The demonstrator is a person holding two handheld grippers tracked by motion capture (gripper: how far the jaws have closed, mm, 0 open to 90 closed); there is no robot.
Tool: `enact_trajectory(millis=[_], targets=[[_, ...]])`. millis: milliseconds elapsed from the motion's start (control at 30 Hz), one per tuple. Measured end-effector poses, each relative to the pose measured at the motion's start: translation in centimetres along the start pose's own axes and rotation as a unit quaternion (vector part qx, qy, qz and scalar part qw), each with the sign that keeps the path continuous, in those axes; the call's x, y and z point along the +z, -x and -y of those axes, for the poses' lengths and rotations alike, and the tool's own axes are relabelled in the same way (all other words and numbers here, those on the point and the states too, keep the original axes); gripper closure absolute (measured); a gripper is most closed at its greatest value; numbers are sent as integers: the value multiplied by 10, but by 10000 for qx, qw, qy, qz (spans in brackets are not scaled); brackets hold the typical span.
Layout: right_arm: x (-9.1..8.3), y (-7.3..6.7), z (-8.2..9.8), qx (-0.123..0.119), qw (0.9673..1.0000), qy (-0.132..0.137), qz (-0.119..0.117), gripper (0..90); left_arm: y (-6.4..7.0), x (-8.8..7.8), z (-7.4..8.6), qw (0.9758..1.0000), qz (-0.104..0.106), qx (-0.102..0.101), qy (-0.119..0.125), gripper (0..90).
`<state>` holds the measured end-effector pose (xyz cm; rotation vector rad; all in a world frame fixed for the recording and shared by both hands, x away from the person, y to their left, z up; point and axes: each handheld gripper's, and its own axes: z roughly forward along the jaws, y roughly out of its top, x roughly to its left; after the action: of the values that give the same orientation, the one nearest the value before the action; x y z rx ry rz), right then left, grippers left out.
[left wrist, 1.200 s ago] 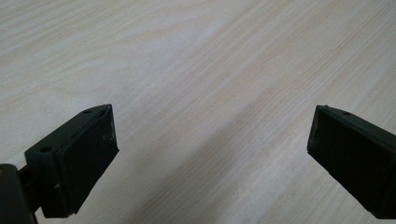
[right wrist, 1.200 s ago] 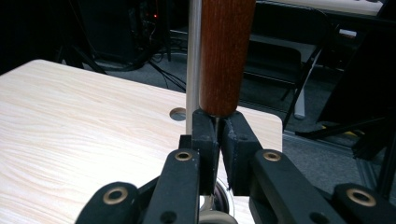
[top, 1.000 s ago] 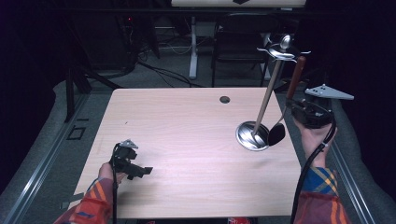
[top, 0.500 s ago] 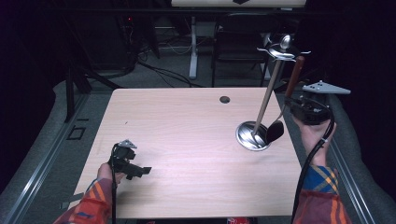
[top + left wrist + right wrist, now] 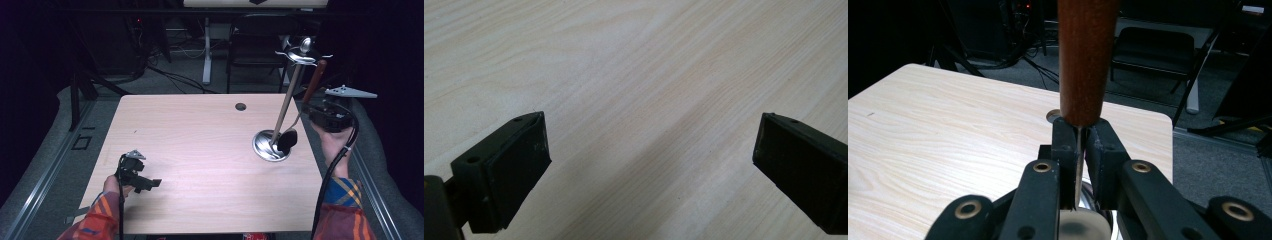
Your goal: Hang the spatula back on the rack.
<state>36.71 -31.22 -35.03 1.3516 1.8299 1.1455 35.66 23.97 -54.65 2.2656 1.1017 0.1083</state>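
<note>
right gripper (image 5: 306, 107) pinching ladle (image 5: 301, 102) at its metal neck, 3 o'clock edge of worktop (image 5: 200, 150) | long axis steep, handle toward 1 o'clock, bowl low by stand (image 5: 287, 110) base | stand hooks lie toward 11 o'clock, above | left gripper (image 5: 148, 183) spread, idle at 7 o'clock

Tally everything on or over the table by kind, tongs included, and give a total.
Tongs: 2, the left tongs open over bare table, the right tongs shut on the utensil
Metal stand with round base: 1
Wooden-handled utensil with dark head: 1
Total: 4
</note>
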Motion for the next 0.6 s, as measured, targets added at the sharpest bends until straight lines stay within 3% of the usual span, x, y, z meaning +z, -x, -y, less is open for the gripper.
enact_trajectory(millis=[500,600], targets=[[1,8,-3,141,9996,61,-242,796,-1,6,2,9999,12,-7,-138,13],[1,7,-4,71,9998,71,-149,799,-1,6,2,9999,17,-25,-141,13]])
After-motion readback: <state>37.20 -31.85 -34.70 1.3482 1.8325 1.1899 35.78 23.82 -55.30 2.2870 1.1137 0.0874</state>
